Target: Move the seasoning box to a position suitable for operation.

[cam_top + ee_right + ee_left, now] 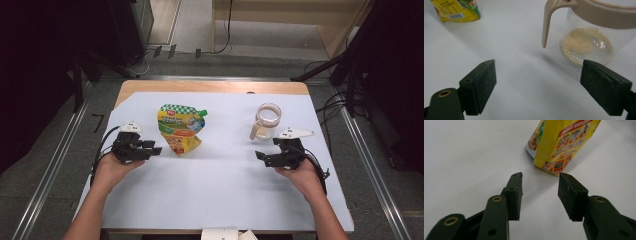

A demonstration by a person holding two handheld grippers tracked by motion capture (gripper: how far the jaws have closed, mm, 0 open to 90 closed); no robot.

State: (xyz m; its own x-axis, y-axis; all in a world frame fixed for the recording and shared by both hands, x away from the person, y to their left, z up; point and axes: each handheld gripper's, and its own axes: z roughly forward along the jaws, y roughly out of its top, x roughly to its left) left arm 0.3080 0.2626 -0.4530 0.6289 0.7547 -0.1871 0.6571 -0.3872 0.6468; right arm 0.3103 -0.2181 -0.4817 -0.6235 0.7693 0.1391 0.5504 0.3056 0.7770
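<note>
Both grippers rest low on the counter [210, 200], jaws open, nothing between them. Left gripper [156, 148] sits just left of the yellow pouch [181, 128], mid-frame; right gripper [261, 156] lies below the clear jar [266, 121], right of centre.

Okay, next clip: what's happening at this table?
A person holds a hand-held gripper in each hand over a white-covered table. The left hand-held gripper is open and points at the yellow pouch, close but not touching. The right hand-held gripper is open wide beside a clear jug with a beige handle and some pale powder at the bottom. Nothing is held yet.
</note>
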